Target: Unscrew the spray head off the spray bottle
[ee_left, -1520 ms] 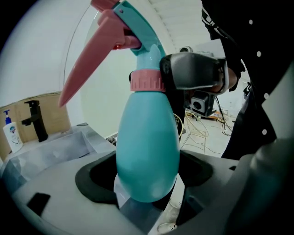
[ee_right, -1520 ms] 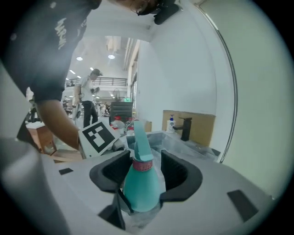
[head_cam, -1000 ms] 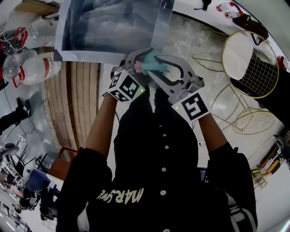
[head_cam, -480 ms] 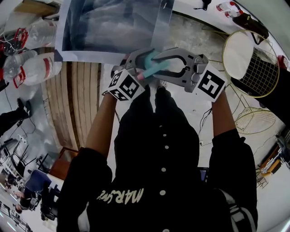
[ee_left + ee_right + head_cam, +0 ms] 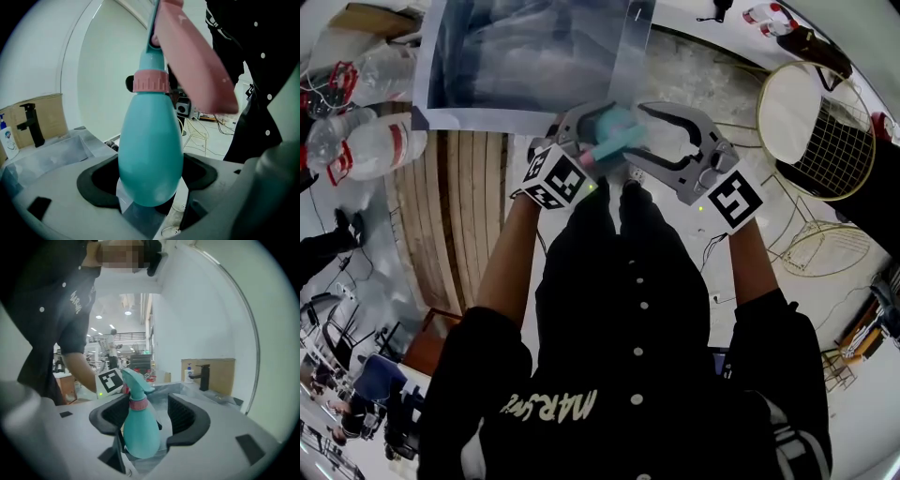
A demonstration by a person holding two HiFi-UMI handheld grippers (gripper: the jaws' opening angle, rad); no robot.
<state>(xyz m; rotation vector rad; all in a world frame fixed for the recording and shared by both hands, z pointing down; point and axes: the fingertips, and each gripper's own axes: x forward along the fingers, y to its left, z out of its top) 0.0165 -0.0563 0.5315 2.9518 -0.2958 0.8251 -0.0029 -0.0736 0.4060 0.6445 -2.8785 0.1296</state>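
Resetting for a fresh hold, apparently: the left claw (image 5: 150,183) pinches the teal spray bottle (image 5: 150,150) in mid-air, while the right claw (image 5: 149,417) has just been opening, its jaws spread loosely about the bottle (spray head (image 5: 136,383) still on). Next it must clamp the pink collar (image 5: 151,82) and twist.

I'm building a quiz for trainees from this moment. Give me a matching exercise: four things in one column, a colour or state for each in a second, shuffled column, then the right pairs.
Things
1 spray bottle body
2 collar ring
3 left gripper
4 right gripper

Colour or state
A pink
B jaws apart
C teal
D shut on the bottle body

Pairs: 1-C, 2-A, 3-D, 4-B.
The right gripper's jaws have just been opening. The bottle stands between them, unclamped.
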